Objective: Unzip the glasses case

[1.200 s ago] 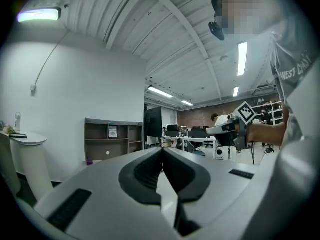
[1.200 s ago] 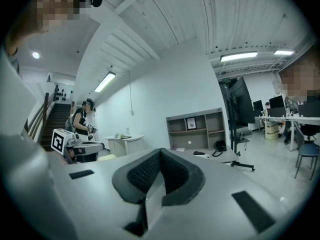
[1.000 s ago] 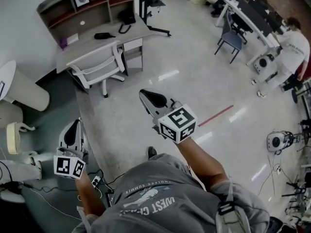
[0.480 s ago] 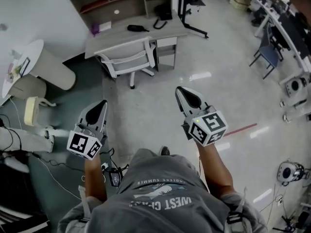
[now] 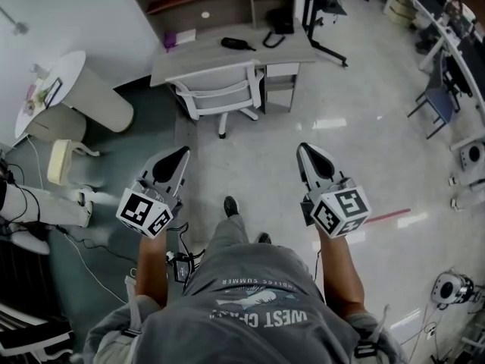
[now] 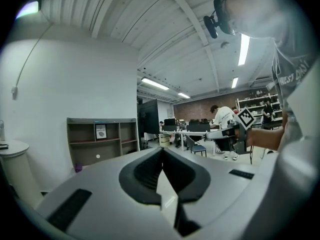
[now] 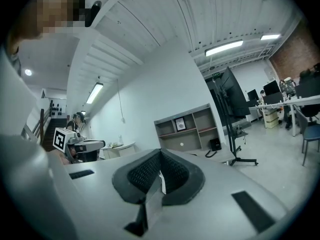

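Glasses case [image 5: 237,44] on the desk [image 5: 198,55], well apart from both grippers.
It lies dark behind the white chair [image 5: 221,97]. The left gripper [image 5: 176,158] and right gripper [image 5: 306,152] have their fingers clenched on nothing. Since a second ago the desk has swung toward the middle of the head view, and both grippers now point at it side by side.

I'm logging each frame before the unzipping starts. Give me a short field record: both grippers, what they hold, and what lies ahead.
left gripper: shut, empty, over the floor
right gripper: shut, empty, over the floor
ahead: desk with a white chair drawn up to it
on desk: small dark item, too small to identify
task state: nothing gripped yet
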The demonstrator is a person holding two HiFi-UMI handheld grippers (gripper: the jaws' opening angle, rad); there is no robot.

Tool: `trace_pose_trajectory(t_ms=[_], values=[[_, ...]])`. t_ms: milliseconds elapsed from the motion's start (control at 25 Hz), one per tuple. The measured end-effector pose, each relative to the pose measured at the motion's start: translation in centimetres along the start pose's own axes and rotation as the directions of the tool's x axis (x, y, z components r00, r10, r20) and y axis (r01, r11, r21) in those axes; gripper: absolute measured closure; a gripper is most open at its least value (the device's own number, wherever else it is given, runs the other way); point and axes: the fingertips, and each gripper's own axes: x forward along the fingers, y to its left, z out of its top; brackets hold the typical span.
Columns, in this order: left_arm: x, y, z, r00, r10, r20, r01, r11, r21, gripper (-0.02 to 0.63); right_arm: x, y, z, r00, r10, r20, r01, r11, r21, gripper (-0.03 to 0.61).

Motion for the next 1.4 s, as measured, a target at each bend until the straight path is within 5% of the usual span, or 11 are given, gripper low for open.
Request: trace_pose_trajectory(t_ms=[640, 1400], values=[[9.4, 15.2, -1.5, 0.994, -0.095, 0.052, 0.098, 0.993, -0.061, 0.614, 13.5, -2.9, 1.6, 0.992, -0.122, -0.024, 0.121, 0.992, -0.029, 0.568], [18.4, 33.4, -2.3, 0.974, -0.213, 0.079, 0.217, 0.975, -0.045, 0.614, 31.8, -5.1, 3.8, 0.973, -0.23, -0.025, 0.229, 0.973, -0.035, 0.568]])
